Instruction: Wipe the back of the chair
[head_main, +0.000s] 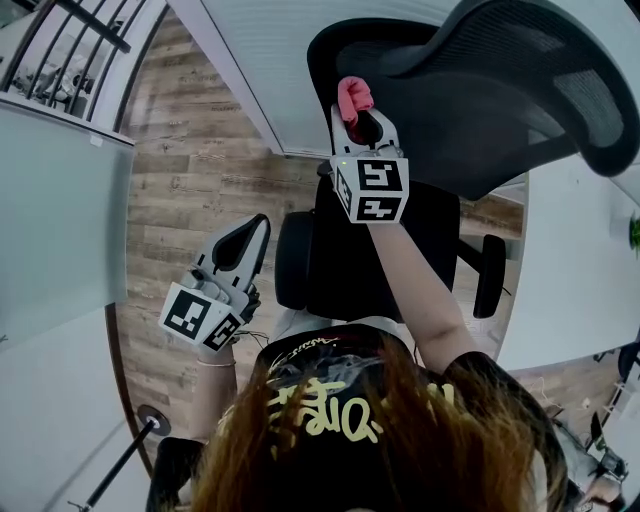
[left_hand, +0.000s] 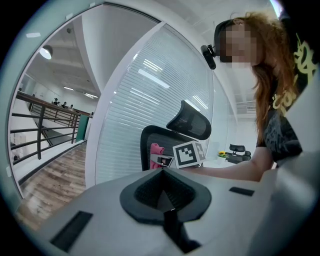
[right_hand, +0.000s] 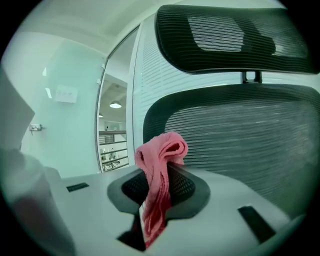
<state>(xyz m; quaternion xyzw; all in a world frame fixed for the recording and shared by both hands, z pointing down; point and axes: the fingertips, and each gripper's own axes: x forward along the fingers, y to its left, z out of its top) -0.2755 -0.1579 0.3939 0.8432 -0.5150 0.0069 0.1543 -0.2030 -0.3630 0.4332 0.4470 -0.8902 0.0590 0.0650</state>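
Observation:
A black mesh office chair stands in front of me, its backrest (head_main: 440, 110) and headrest (head_main: 560, 60) at the top of the head view. My right gripper (head_main: 358, 108) is shut on a pink cloth (head_main: 353, 97), held up against the left side of the backrest (right_hand: 240, 135). The cloth (right_hand: 159, 185) bunches out between the shut jaws, just short of the mesh, under the headrest (right_hand: 230, 37). My left gripper (head_main: 248, 235) hangs low at the left, shut and empty, away from the chair (left_hand: 165, 142).
A white slatted partition (head_main: 290, 60) runs behind the chair. A white desk (head_main: 570, 270) lies on the right, a glass wall (head_main: 50, 220) on the left, wood floor (head_main: 190, 180) between. The chair's armrests (head_main: 490, 275) jut out below the backrest.

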